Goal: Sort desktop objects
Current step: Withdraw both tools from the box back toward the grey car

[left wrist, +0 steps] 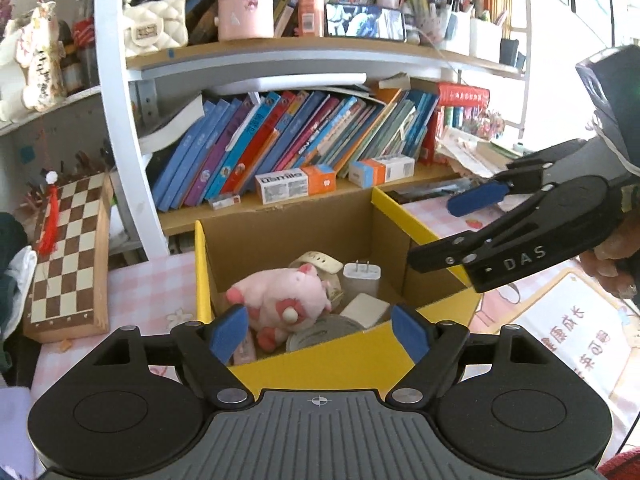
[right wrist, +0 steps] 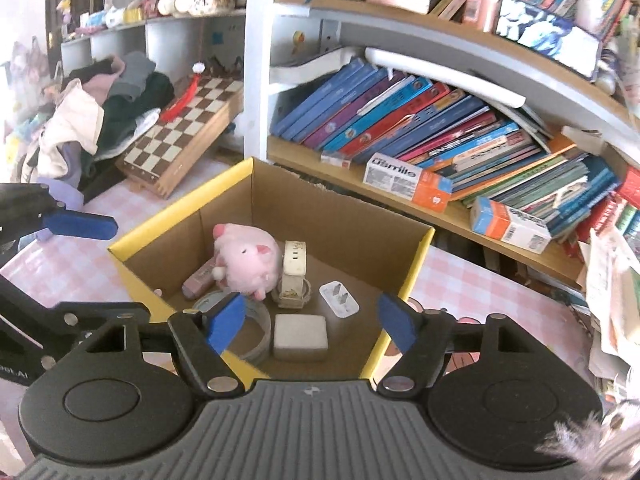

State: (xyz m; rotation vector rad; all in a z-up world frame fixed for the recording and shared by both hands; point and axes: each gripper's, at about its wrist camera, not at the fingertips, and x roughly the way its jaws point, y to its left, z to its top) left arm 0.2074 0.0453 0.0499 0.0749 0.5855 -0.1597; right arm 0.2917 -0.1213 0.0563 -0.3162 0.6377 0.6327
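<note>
A yellow-rimmed cardboard box point(left wrist: 320, 364) point(right wrist: 420, 264) stands on the pink checked desk. Inside lie a pink plush pig point(left wrist: 280, 300) point(right wrist: 248, 260), a cream watch point(left wrist: 320, 264) point(right wrist: 294, 276), a white plug charger point(left wrist: 362, 276) point(right wrist: 339, 296), a white square case point(left wrist: 366, 310) point(right wrist: 300, 336), a tape roll point(left wrist: 320, 334) point(right wrist: 256, 328) and a pink eraser-like stick point(right wrist: 198, 282). My left gripper point(left wrist: 320, 334) is open and empty above the box's near rim. My right gripper point(right wrist: 310, 326) is open and empty over the box; it also shows in the left wrist view point(left wrist: 460, 232).
A bookshelf with leaning books point(left wrist: 288, 140) point(right wrist: 420, 120) and small cartons point(left wrist: 296, 184) point(right wrist: 408, 182) stands behind the box. A chessboard box point(left wrist: 68, 256) point(right wrist: 188, 132) leans at the left. Clothes point(right wrist: 100, 112) pile far left. Papers point(right wrist: 616, 280) lie at the right.
</note>
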